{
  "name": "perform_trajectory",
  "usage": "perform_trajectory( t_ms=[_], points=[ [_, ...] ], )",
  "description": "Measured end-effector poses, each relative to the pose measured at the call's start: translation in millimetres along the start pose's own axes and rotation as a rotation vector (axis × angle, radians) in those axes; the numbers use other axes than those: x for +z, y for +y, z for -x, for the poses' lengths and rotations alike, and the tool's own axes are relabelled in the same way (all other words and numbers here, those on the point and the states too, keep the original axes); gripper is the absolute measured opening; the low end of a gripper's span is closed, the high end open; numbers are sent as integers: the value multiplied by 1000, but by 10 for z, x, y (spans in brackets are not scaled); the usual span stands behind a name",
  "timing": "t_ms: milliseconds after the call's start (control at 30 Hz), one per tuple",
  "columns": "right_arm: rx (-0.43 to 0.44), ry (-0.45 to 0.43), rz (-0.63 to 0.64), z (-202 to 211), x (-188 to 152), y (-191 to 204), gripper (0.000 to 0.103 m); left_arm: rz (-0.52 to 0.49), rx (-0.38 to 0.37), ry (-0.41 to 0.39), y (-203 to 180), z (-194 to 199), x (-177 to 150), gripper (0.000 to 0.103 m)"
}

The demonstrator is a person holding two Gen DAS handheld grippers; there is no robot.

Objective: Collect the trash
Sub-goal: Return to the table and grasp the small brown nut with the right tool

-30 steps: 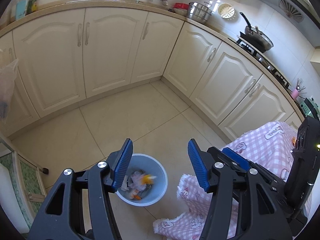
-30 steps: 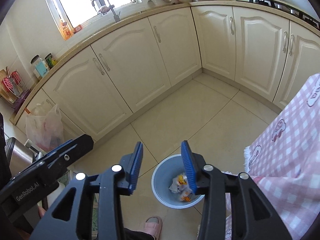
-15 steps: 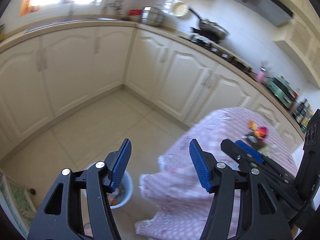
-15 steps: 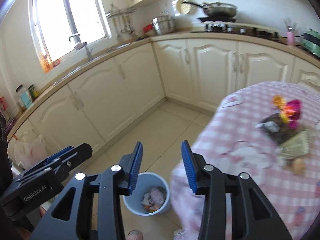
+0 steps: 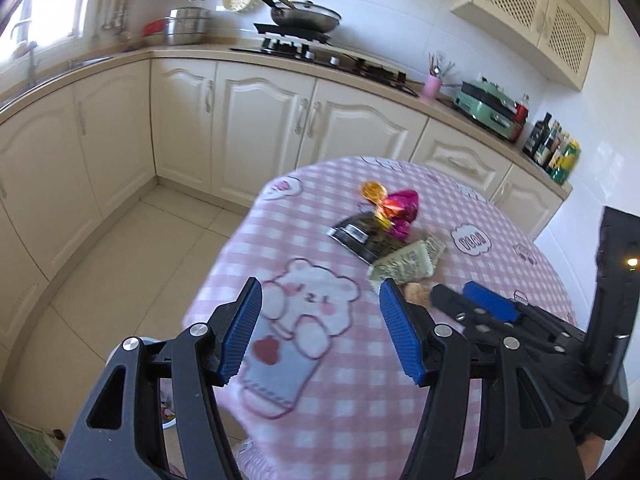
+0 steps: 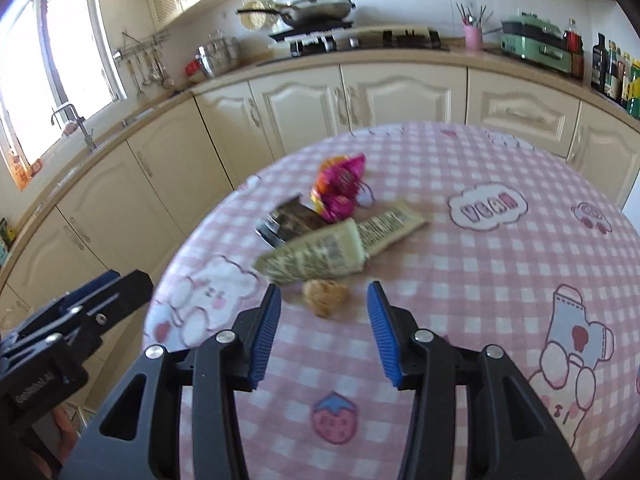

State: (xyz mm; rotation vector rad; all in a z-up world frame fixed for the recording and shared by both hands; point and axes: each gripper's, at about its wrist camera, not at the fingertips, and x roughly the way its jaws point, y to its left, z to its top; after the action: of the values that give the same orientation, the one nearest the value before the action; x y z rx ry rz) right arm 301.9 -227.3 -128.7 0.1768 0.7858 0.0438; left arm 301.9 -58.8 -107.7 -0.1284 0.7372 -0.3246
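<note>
My right gripper [image 6: 323,330] over the pink checked table [image 6: 500,280], jaws opening and empty, my left gripper [image 5: 320,330] wide and empty, wrappers [image 6: 320,256] and brown crumpled scrap [image 6: 324,302] lying just ahead, near table middle.

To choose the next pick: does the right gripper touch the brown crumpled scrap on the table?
Apart. In the right wrist view the right gripper, its jaws opening, hangs short of the brown scrap; checked tablecloth shows on both sides.

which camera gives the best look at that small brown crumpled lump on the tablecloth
The right wrist view: the brown lump lies unobstructed, just ahead of the opening right gripper. In the left wrist view it is partly hidden behind a blue pad.
</note>
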Motion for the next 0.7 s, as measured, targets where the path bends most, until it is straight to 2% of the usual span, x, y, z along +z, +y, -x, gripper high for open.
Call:
perform_trajectory(
  t_ms=[300, 400, 433, 700],
  points=[
    [48, 98, 63, -366, -3, -41, 44, -39, -2, 51, -218, -280, 38, 61],
    [64, 90, 59, -379, 23, -74, 26, -32, -9, 64, -250, -380, 57, 61],
    [80, 83, 43, -373, 33, -114, 23, -27, -14, 71, -268, -428, 70, 61],
    [37, -13, -71, -212, 92, -412, 22, -40, -41, 106, -402, -704, 102, 61]
  ],
)
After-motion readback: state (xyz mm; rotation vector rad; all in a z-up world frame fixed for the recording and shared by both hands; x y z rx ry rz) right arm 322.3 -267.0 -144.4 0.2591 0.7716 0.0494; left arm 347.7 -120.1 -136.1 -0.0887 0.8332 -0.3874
